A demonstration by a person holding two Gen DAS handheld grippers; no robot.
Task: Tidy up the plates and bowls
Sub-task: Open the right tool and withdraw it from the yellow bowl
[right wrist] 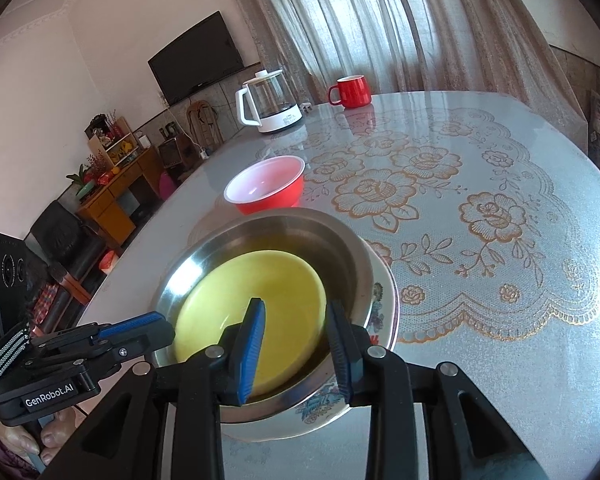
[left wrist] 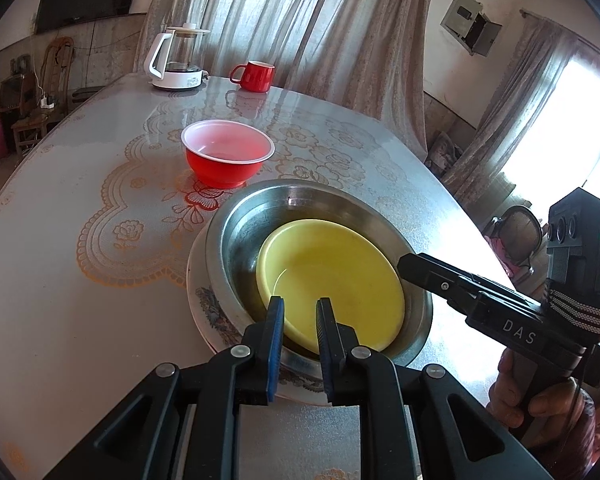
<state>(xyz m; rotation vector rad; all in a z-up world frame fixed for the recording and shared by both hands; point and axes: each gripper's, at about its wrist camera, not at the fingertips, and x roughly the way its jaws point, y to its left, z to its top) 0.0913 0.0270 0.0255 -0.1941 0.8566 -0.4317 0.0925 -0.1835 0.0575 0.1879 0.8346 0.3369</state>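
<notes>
A yellow plate [left wrist: 340, 280] [right wrist: 260, 280] lies off-centre inside a steel bowl [left wrist: 244, 220] [right wrist: 300, 224]. The bowl stands on a flowered plate [left wrist: 198, 292] [right wrist: 384, 312]. Just behind this stack is a red bowl [left wrist: 228, 160] [right wrist: 268, 188] with a white inside. My left gripper [left wrist: 300, 308] [right wrist: 172, 334] straddles the yellow plate's near-left rim, jaws a little apart, with no pad seen pressing. My right gripper [right wrist: 296, 316] [left wrist: 404, 262] straddles the opposite rim. One of its fingers is over the plate, and a strip of steel shows between the plate's edge and the other finger.
A white-based glass kettle [left wrist: 178, 60] [right wrist: 270, 100] and a red mug [left wrist: 254, 76] [right wrist: 352, 92] stand at the far end of the lace-patterned table [left wrist: 80, 200]. A person's hand [left wrist: 516, 400] holds the right gripper. Curtains hang behind the table, with furniture to its left.
</notes>
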